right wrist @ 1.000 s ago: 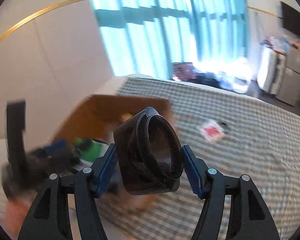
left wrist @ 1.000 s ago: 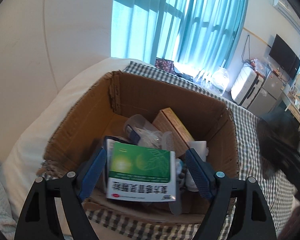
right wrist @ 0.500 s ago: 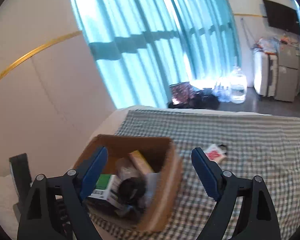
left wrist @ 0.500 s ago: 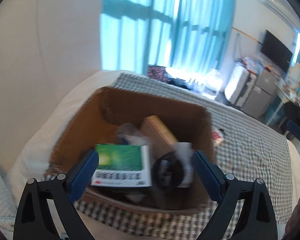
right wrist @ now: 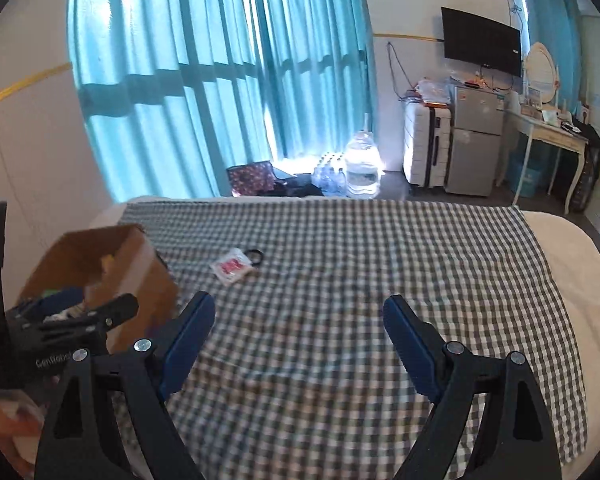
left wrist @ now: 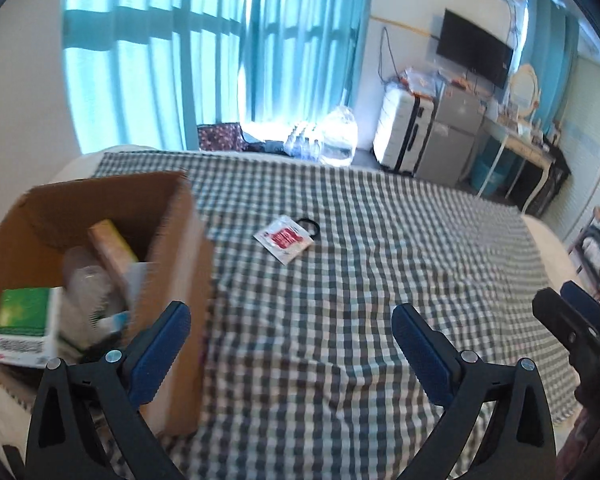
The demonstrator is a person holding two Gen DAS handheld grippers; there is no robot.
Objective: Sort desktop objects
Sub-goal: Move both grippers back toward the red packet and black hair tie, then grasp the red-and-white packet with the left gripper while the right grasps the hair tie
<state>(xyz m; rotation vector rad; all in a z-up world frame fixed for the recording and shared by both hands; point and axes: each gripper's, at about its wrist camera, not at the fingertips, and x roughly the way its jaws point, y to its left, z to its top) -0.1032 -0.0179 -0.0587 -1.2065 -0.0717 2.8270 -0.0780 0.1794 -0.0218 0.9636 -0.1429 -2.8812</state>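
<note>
The left gripper is being held over the checked cloth of the bed, its fingers being spread further apart with nothing between them. The right gripper is likewise being held above the cloth, its fingers standing wide apart and empty. A cardboard box is being kept at the left edge of the cloth; inside it a green and white carton, a tan packet and other blurred items are being stored. Well apart from both grippers, a red and white sachet is lying on the cloth, just beside a black hair tie.
</note>
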